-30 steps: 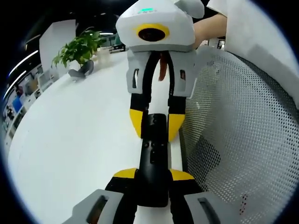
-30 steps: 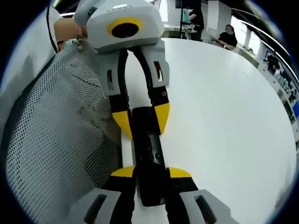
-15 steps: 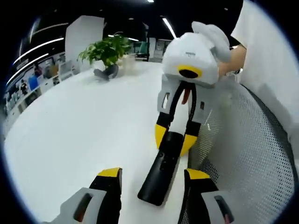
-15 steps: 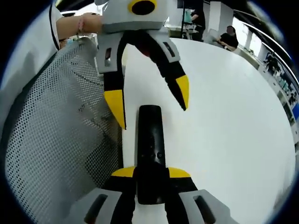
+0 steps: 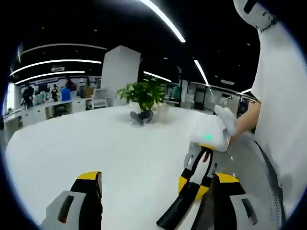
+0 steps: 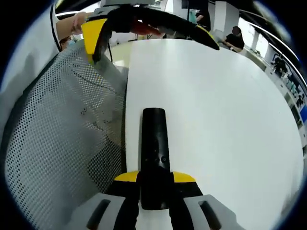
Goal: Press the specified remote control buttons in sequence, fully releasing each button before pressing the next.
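Observation:
A black remote point(image 6: 154, 139) lies lengthwise on the white table point(image 6: 225, 120), its buttons facing up. My right gripper point(image 6: 156, 176) is shut on the remote's near end, one yellow pad on each side. My left gripper point(image 6: 148, 33) hangs above the remote's far end, jaws spread wide and apart from it. In the left gripper view, my left gripper point(image 5: 157, 178) stands open with only bare table between its jaws. Ahead and to the right, the right gripper point(image 5: 193, 188) grips the remote point(image 5: 175, 213), which points toward the camera.
A grey mesh chair back point(image 6: 57, 143) runs along the table's edge beside the remote. A person's white shirt point(image 5: 283, 120) and hand are close by. A potted plant point(image 5: 144, 96) stands far across the table. People sit at the far end point(image 6: 235, 36).
The left gripper opened, let go of the remote's far end, then rose and drew back. The right gripper stayed shut on the remote, which has not moved.

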### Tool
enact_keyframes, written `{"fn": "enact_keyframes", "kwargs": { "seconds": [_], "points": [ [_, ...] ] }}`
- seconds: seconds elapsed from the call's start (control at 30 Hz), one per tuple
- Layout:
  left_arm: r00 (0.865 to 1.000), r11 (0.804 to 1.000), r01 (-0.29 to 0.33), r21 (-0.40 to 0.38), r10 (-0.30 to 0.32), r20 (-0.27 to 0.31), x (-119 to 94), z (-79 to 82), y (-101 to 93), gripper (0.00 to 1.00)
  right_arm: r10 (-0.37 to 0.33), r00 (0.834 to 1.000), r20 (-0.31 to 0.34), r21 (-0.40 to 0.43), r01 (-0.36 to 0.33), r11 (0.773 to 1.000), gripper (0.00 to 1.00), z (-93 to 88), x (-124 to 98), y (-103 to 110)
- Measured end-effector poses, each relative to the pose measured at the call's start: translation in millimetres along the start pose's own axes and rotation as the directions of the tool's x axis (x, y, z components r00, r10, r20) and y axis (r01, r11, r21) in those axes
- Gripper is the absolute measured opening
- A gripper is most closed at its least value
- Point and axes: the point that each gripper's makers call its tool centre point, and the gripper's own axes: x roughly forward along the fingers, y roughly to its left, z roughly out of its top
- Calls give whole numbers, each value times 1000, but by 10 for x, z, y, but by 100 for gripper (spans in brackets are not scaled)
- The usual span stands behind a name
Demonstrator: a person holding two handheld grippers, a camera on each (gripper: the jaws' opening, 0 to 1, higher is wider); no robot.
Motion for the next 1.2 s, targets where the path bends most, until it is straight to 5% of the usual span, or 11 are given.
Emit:
{"fn": "enact_keyframes", "kwargs": {
  "seconds": [0.17, 0.4, 0.83, 1.03, 1.2],
  "points": [
    [993, 996, -90, 22, 88, 79, -142, 146, 152, 100, 1, 1000, 1, 5, -1, 1000, 21, -7, 4, -6],
    [949, 979, -203, 20, 192, 249, -370, 450, 264, 100, 5, 1000, -1, 13, -5, 1000, 21, -16, 7, -35],
    [895, 950, -298, -87, 310, 319, -646, 540, 402, 100, -3, 1000, -22, -11, 3, 1000, 20, -6, 1, -288],
    [822, 913, -338, -231, 405, 400, -867, 648, 600, 100, 12, 1000, -22, -3, -12, 1000, 20, 9, -2, -470],
    [845, 907, -396, -146, 422, 329, -904, 537, 639, 100, 17, 999, -39, -14, -17, 1000, 20, -5, -12, -643]
  ]
}}
